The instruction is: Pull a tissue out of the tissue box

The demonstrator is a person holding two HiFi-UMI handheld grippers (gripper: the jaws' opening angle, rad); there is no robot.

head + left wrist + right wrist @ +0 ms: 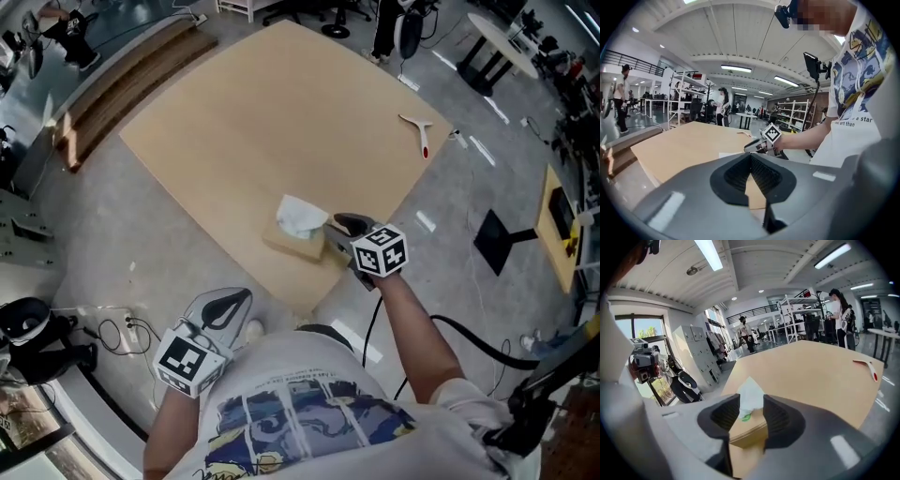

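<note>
1. Open workshop with a grey concrete floor, shelving and people in the background. A big tan table (272,122) fills the middle of the head view.
2. The tissue box (298,246) sits on the near corner of the table, close to the edge. A white tissue (302,216) stands up out of its top.
3. The right gripper (339,224) is over that same corner, angled down, with its tips just beside the box on the box's right.
4. Right jaws stand apart. The right gripper view shows the tissue in the gap between the pads, with neither pad pressing on it.
5. The left gripper (242,298) is off the table, low by the person's torso and well apart from the box.
6. Left jaws meet at the tips, with nothing between them.
7. A white tool with a red tip (421,133) lies near the far right edge of the table, well apart from the box.
8. Some wooden planks (131,75) lie on the floor past the table's left edge.
</note>
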